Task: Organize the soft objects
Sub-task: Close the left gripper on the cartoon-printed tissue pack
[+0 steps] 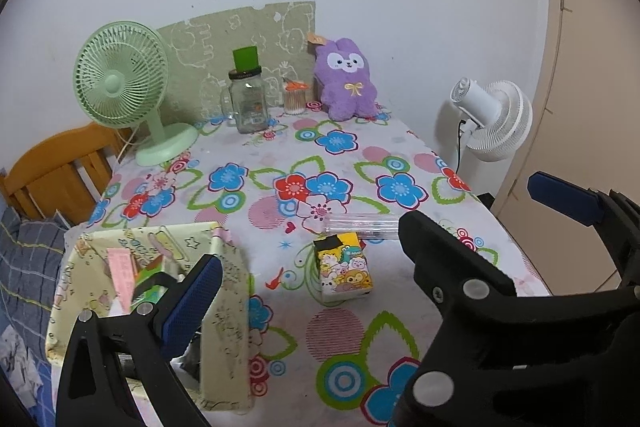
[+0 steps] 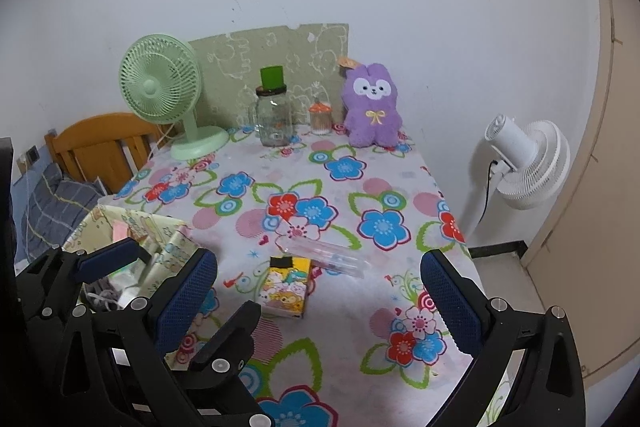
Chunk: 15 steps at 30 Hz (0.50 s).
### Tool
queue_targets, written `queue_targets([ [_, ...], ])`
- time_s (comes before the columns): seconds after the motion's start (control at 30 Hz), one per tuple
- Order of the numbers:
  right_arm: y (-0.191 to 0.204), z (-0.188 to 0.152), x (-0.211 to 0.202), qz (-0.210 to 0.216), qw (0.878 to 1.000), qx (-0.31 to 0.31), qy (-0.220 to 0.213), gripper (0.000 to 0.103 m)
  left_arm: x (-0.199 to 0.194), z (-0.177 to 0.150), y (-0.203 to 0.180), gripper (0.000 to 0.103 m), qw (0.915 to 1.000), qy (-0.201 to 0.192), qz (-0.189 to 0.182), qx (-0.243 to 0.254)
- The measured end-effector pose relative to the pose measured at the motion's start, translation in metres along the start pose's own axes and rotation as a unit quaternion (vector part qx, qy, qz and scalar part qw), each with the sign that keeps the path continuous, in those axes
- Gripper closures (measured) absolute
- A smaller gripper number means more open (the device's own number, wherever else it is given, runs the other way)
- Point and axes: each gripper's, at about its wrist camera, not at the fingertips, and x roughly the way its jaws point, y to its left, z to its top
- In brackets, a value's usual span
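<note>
Left wrist view looks down a floral tablecloth (image 1: 280,307), with the left gripper (image 1: 304,267) spread wide and holding nothing: its blue-padded near finger hangs over the open fabric storage box (image 1: 224,307) at the lower left, while the other finger rises black at the lower right. Just ahead of that gap lies a cartoon-printed tissue pack (image 1: 346,273), flat on the cloth, and touching its far edge sits a clear plastic case (image 1: 360,225) lying crosswise. Right wrist view shows the right gripper (image 2: 318,295) equally spread and empty, its two blue pads framing the same tissue pack (image 2: 286,289), which sits slightly ahead and between them. The box (image 2: 132,227) stands to that claw's left, already stuffed with a pink packet and other items too jumbled to name, which suggests it serves as the bin for sorted things. Far ahead of both claws, a purple plush rabbit (image 1: 346,83) leans upright against the wall, probably propped there so it cannot topple, beside a cotton-swab jar (image 1: 295,99), a glass mason jar (image 1: 248,101) and a green desk fan (image 1: 124,87). A white floor fan (image 2: 524,163) stands off the table to the right. Both claws hang wide, likely readied for the soft pack closest to them, with the plush well beyond reach.
</note>
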Motion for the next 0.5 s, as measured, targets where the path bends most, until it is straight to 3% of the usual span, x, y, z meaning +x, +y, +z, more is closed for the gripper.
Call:
queue_targets([
  [0.5, -0.026, -0.003, 0.04, -0.01, 0.999, 0.015, 0.033, 0.001, 0.05, 0.006, -0.013, 0.001, 0.9992, 0.034, -0.02, -0.01],
])
